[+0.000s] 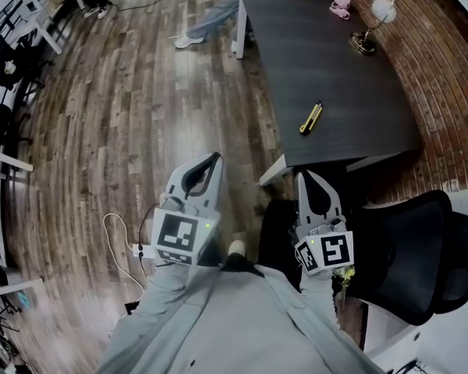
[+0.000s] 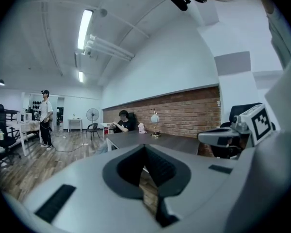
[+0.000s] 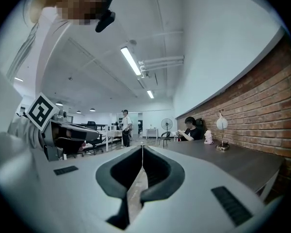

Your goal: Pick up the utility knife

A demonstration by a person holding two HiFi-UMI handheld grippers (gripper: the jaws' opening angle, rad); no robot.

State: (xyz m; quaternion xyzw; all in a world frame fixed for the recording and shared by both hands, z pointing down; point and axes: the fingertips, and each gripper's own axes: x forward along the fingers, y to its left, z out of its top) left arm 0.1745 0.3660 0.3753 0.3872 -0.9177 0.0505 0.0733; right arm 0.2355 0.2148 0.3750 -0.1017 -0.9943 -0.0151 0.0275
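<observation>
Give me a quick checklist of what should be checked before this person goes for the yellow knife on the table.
1. Utility knife in plain sight on the dark table: ok.
2. Space around the knife free; the lamp and pink item stand at the far end: ok.
3. Left hand-held gripper open for a grasp: not ok, shut and empty.
4. Right hand-held gripper open for a grasp: not ok, shut and empty.
5. A hand-held gripper at the knife: not ok, both are well short of it.
6. Blade retracted: cannot tell, too small.
</observation>
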